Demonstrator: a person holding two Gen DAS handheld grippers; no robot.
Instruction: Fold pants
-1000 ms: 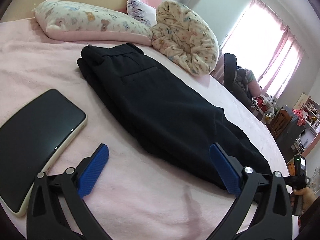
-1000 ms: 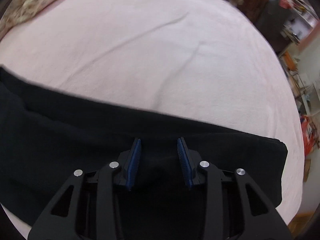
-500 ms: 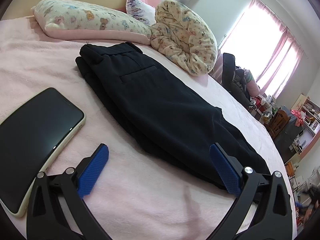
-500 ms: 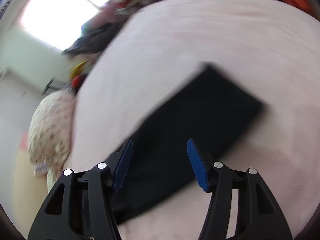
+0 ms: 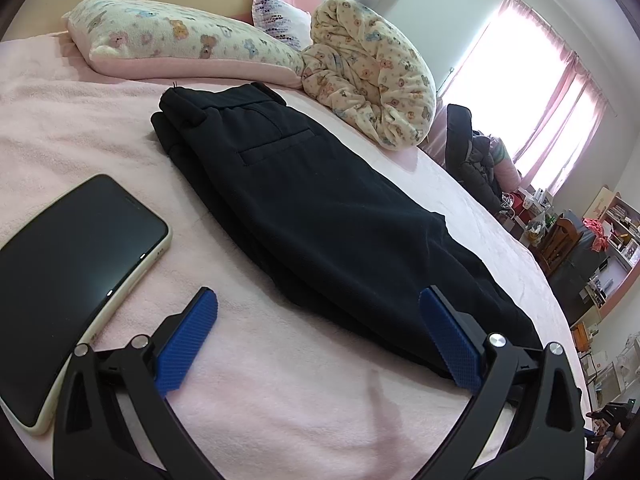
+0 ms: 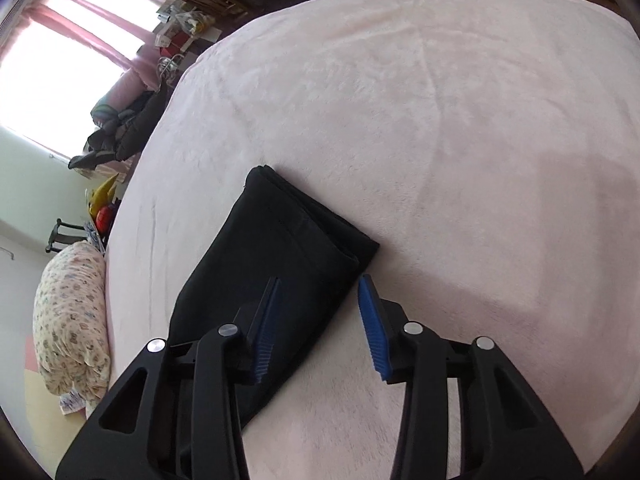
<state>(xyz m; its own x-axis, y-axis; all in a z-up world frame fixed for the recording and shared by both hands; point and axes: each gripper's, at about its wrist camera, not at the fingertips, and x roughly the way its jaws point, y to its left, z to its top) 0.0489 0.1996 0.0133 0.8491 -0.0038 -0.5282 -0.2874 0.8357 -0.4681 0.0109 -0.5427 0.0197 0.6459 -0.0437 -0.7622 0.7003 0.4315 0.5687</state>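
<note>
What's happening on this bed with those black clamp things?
A person is folding black pants on a pink bed cover with a two-fingered gripper in each hand. The pants lie flat, lengthwise, one leg on the other. The left gripper hovers wide open near their middle, beside a phone. The right gripper is at the leg ends, its fingers having just been closing, apart and not pinching the cloth.

Right gripper (image 6: 318, 312) now off the pants (image 6: 280, 264), jaws narrowing, empty.

Black pants (image 5: 320, 216), pink blanket (image 5: 280, 392).
</note>
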